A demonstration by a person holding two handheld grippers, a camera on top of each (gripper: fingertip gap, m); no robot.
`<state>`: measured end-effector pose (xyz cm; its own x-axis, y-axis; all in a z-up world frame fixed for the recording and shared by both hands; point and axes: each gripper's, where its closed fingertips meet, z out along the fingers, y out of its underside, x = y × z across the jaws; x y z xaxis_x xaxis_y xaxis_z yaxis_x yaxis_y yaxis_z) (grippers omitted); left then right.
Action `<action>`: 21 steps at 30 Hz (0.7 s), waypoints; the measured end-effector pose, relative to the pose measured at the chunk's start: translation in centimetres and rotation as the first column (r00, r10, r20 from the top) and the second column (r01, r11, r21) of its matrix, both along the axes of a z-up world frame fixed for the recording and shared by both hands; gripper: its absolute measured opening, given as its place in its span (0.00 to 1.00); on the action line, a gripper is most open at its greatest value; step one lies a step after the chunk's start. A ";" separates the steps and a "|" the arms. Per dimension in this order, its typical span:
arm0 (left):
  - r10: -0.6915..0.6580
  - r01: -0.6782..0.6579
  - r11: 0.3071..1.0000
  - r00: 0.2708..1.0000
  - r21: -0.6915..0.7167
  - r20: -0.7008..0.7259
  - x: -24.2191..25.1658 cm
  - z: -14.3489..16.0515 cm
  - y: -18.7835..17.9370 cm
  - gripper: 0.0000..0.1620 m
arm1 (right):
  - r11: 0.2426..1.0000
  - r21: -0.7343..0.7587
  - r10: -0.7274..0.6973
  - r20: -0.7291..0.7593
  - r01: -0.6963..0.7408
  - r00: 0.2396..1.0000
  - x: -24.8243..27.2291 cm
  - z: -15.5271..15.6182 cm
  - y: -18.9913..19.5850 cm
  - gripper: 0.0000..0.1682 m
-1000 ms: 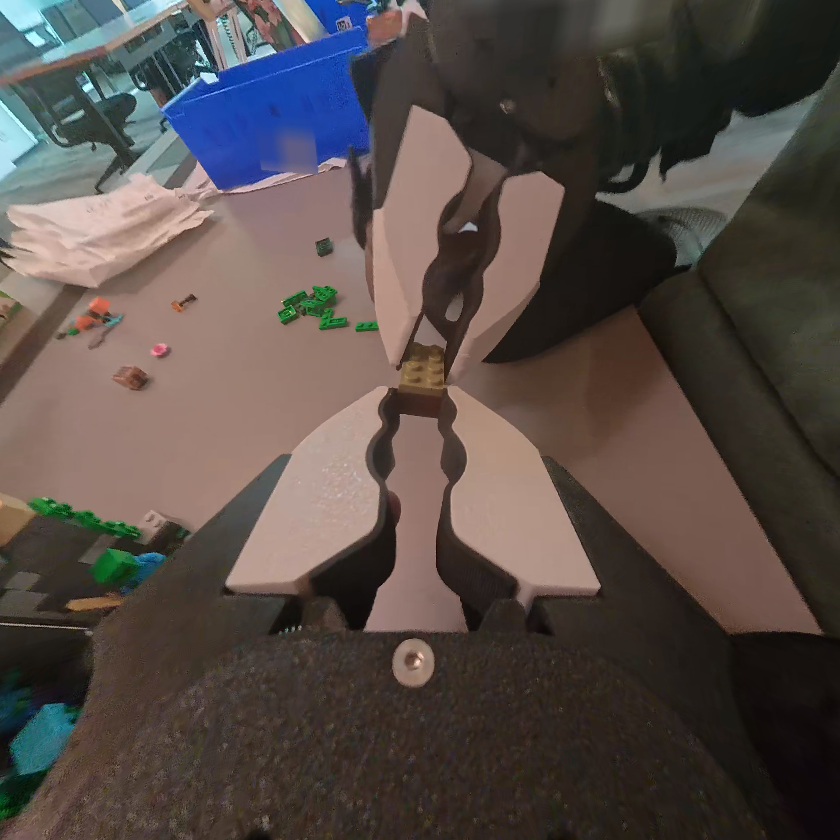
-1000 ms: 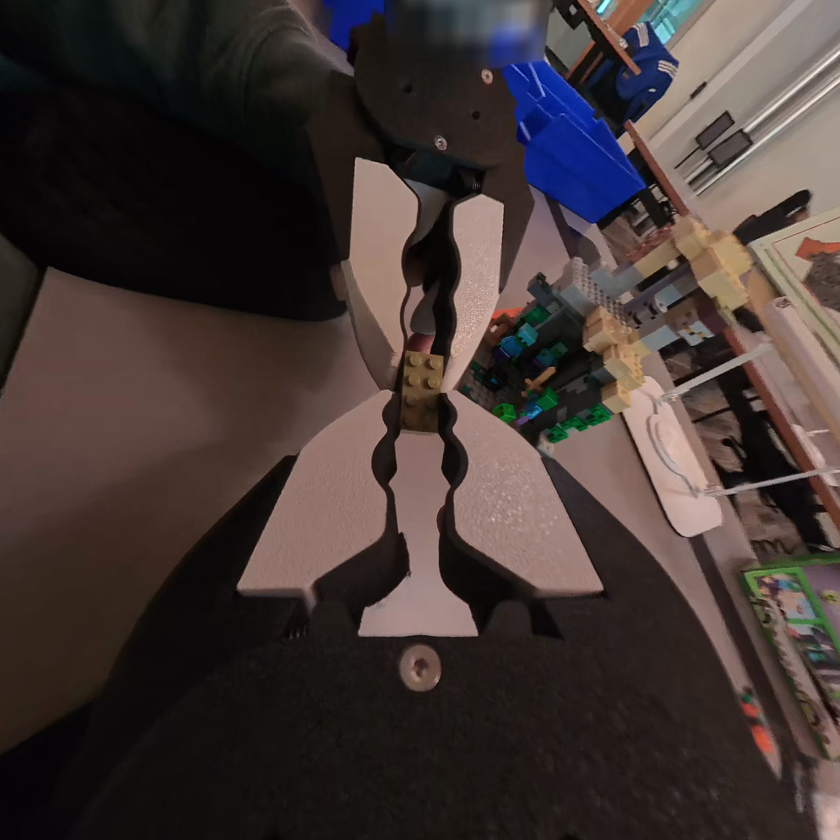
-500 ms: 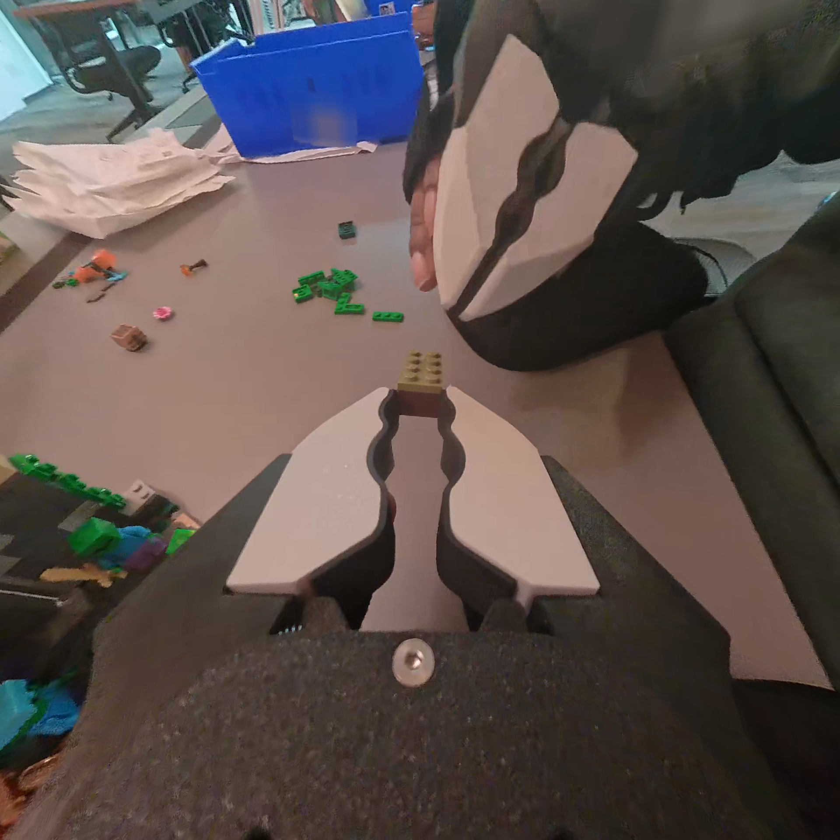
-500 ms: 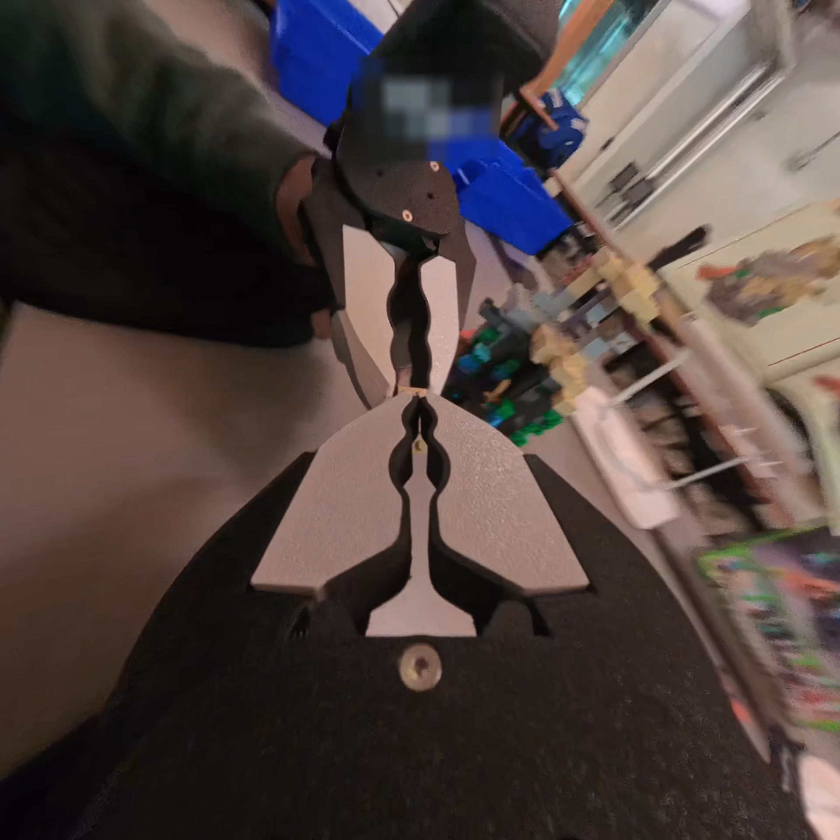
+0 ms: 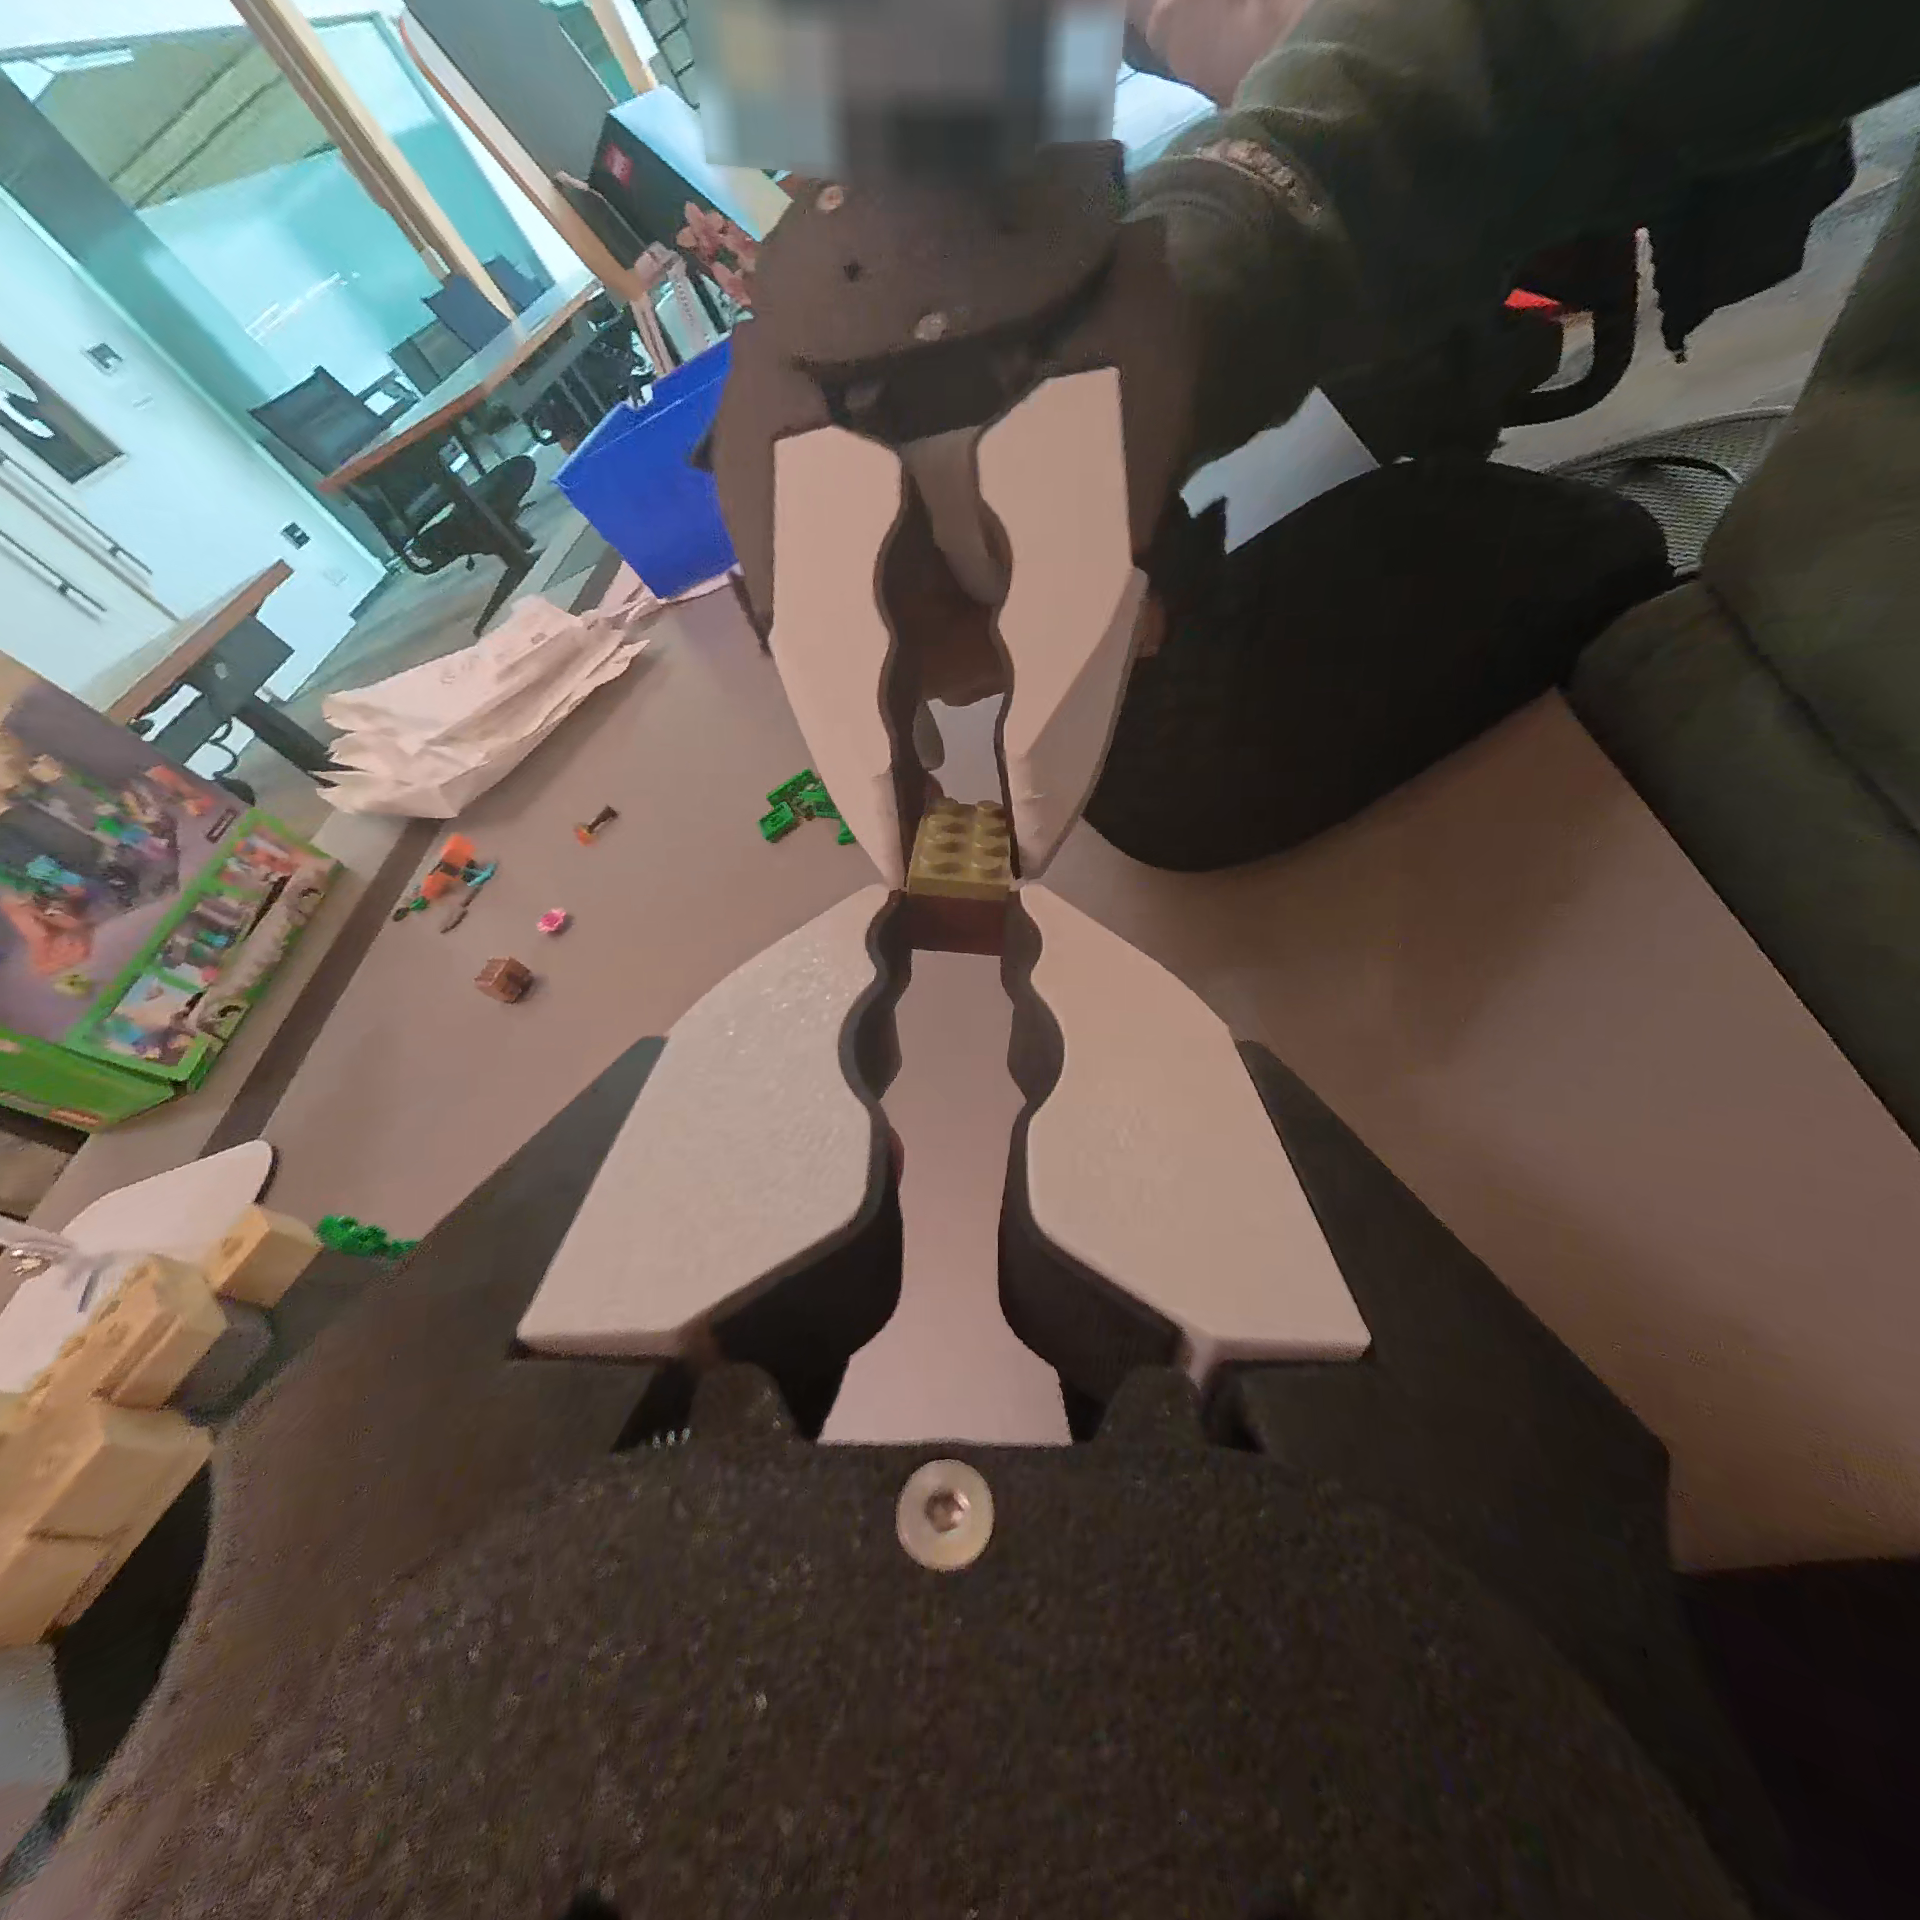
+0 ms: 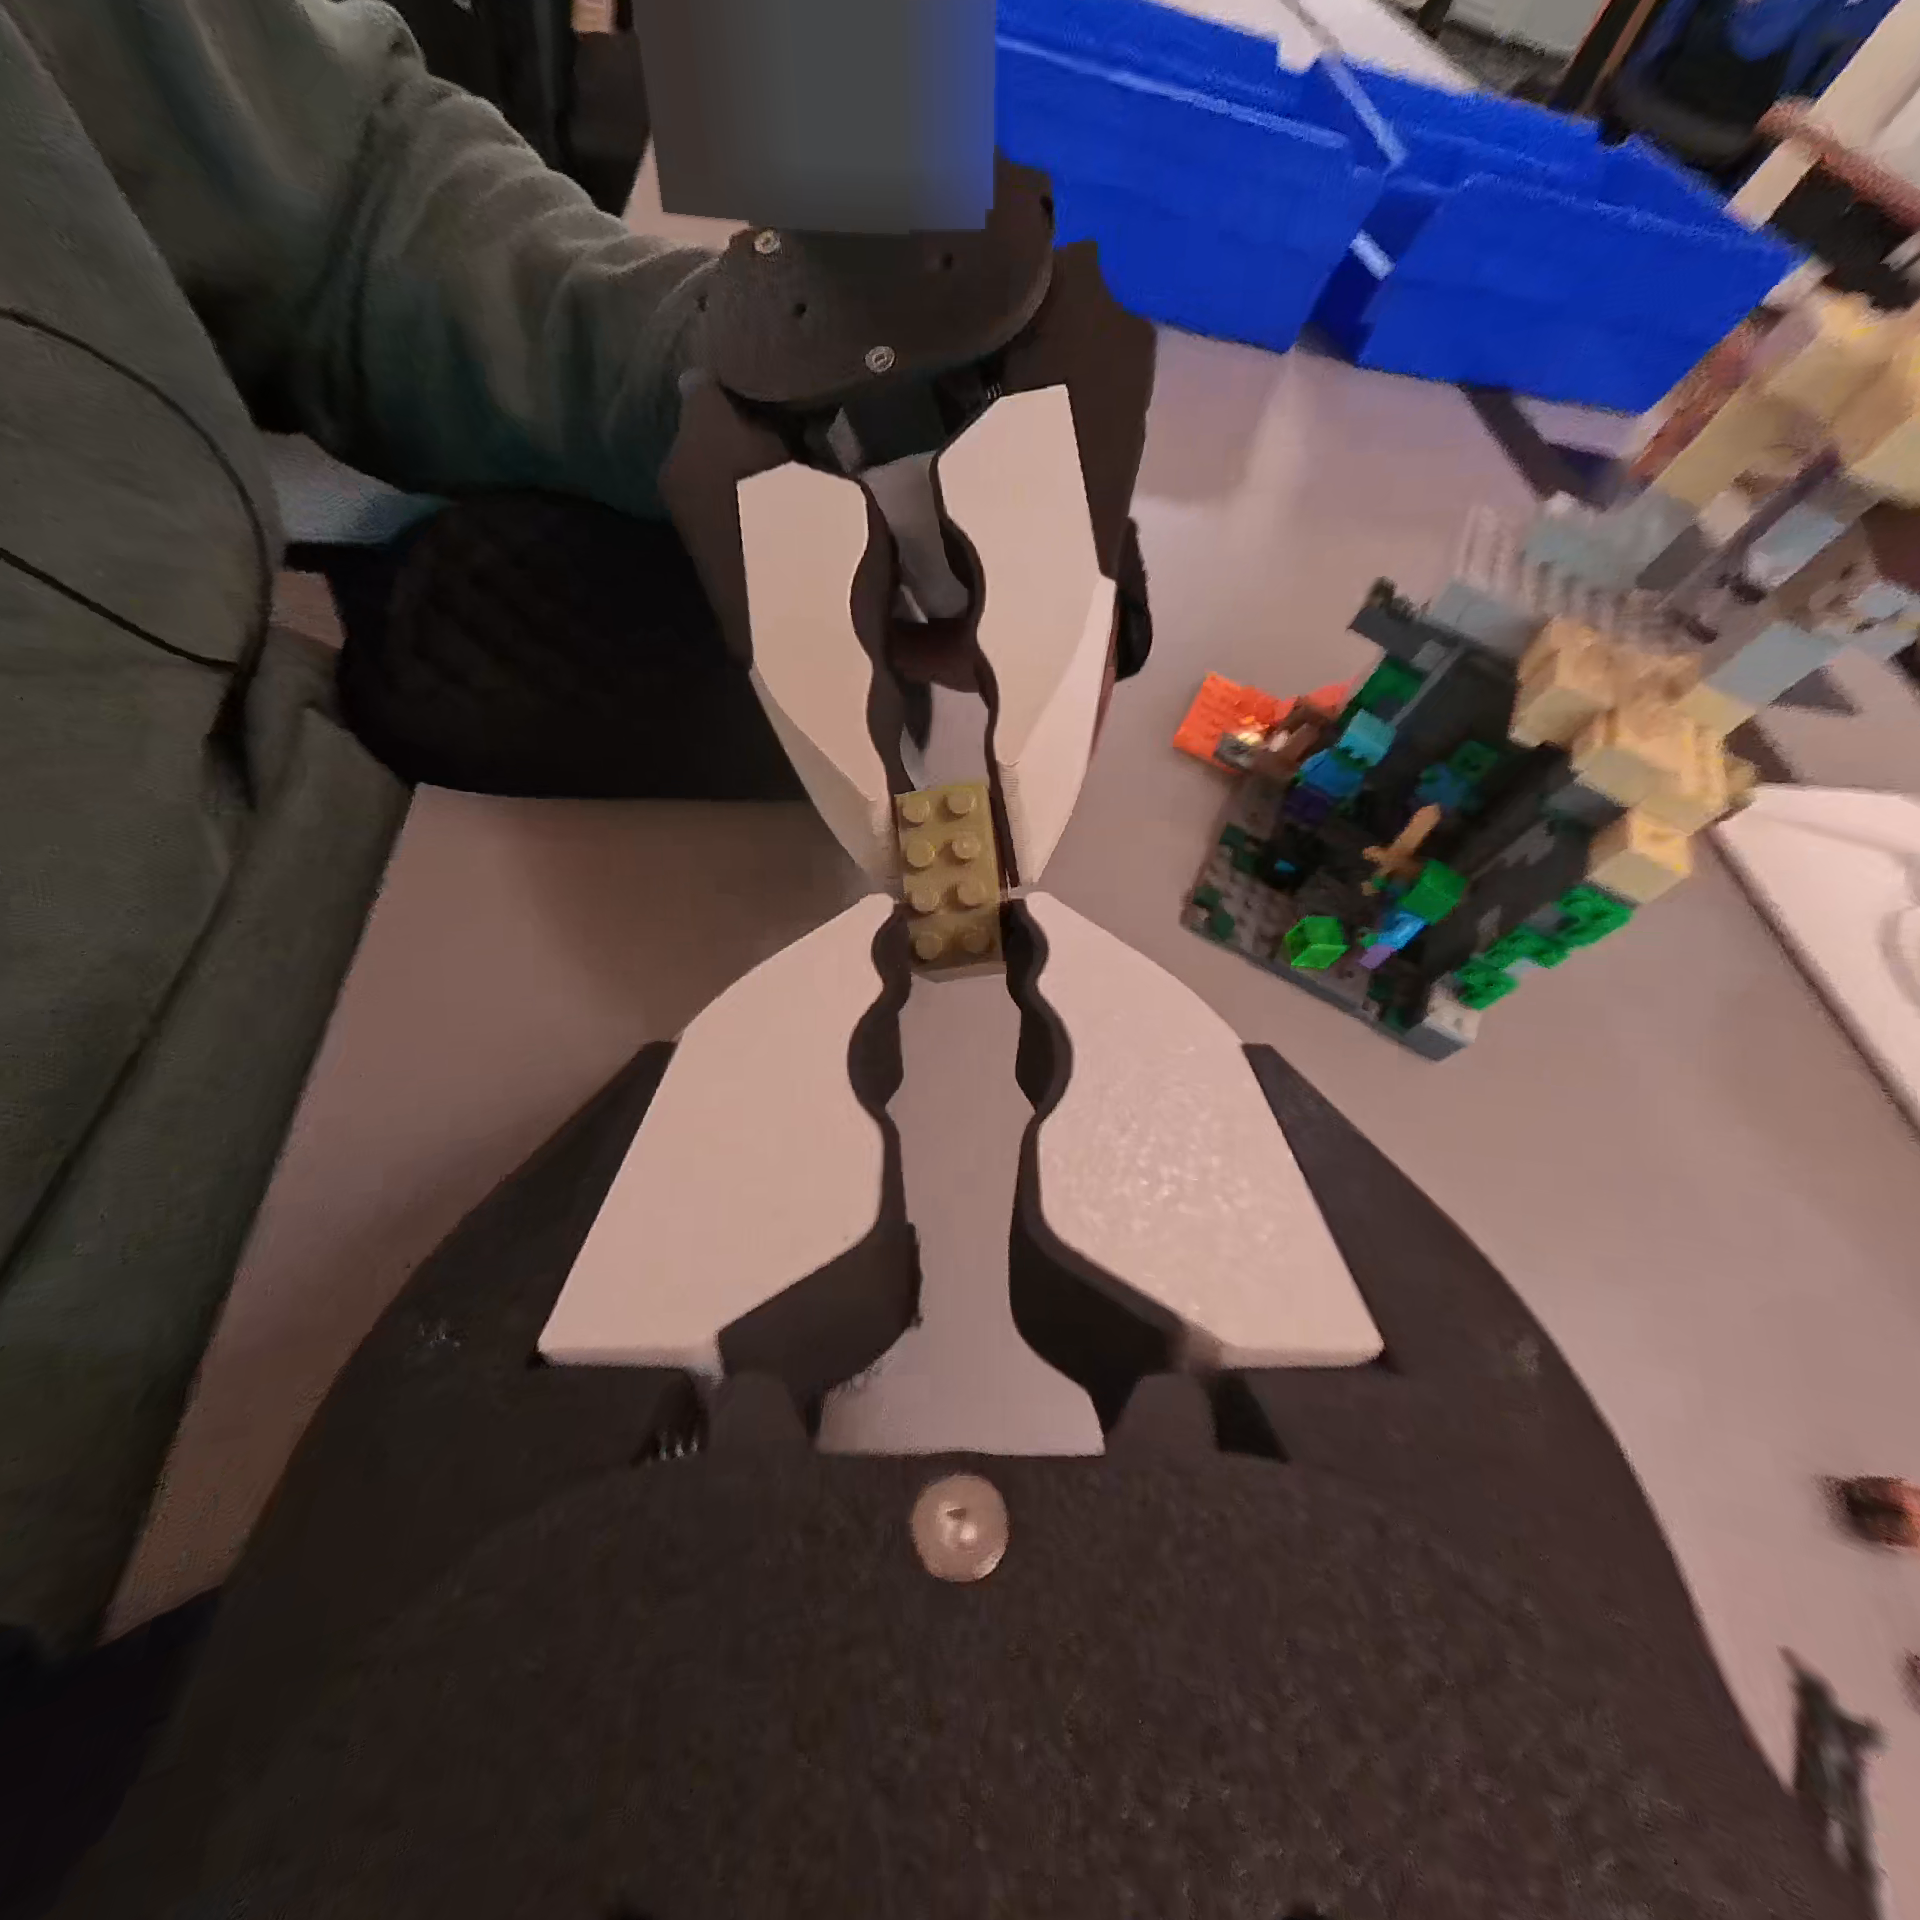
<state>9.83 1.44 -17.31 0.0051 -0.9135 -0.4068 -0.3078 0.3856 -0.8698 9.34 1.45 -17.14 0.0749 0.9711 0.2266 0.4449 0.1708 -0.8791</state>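
While both claws are meeting tip to tip above the table, the left wrist view is showing the left gripper (image 5: 954, 914) closed down to brick width, pinching the dark brown underside of a small stacked piece. An olive-tan studded brick (image 5: 961, 854) is sitting on top of that brown part, and the right gripper (image 5: 958, 831), coming in from the far side, is nipping it between its white fingertips. Grey-brown table (image 5: 1351, 987) is running under everything. Loose green plates (image 5: 795, 808) are lying near mid-table; a small brown block (image 5: 504, 977), a pink bit (image 5: 554, 920) and orange pieces (image 5: 454, 864) are scattering toward the left edge. White paper bags (image 5: 488, 717) are sitting toward the far left, a blue bin (image 5: 655, 499) beyond them. A printed toy-set box (image 5: 135, 914) is resting off the left edge; its writing is too small to make out. Office desks and chairs are standing behind glass walls.

Right wrist view: the right gripper (image 6: 951, 935) is narrowed onto the near end of the olive-tan studded brick (image 6: 948, 878), the left gripper (image 6: 951, 831) clamping the far end. A block-built model (image 6: 1455, 862) is standing on the table (image 6: 1351, 1195) to the right, blurred. Blue bins (image 6: 1351, 208) are lining the far edge. A person's green sleeve (image 6: 364, 312) is reaching in from the left.
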 end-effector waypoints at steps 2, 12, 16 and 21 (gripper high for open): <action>0.022 -0.022 1.000 1.000 -0.005 -0.007 -0.1 0.1 0.2 0.11 | 0.994 0.111 -0.028 0.020 0.026 0.999 0.0 0.1 0.2 0.10; 0.068 -0.065 0.985 0.998 -0.161 0.009 0.4 0.2 0.3 0.12 | 0.817 0.572 -0.169 0.118 0.072 0.979 0.7 0.4 0.6 0.09; 0.081 -0.077 0.974 0.997 -0.213 0.009 0.6 -0.1 0.3 0.12 | 0.739 0.672 -0.189 0.139 0.048 0.972 0.9 0.3 0.8 0.10; 0.090 -0.076 0.929 0.996 -0.363 0.021 0.8 -0.4 0.4 0.11 | 0.643 0.764 -0.198 0.102 0.050 0.975 1.1 1.5 0.5 0.10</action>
<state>10.62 1.88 -17.69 0.0958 -0.9943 -0.0470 -0.2907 0.0173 -0.9567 10.42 1.96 -15.68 0.0727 0.4419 0.8941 0.6330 0.6724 -0.3838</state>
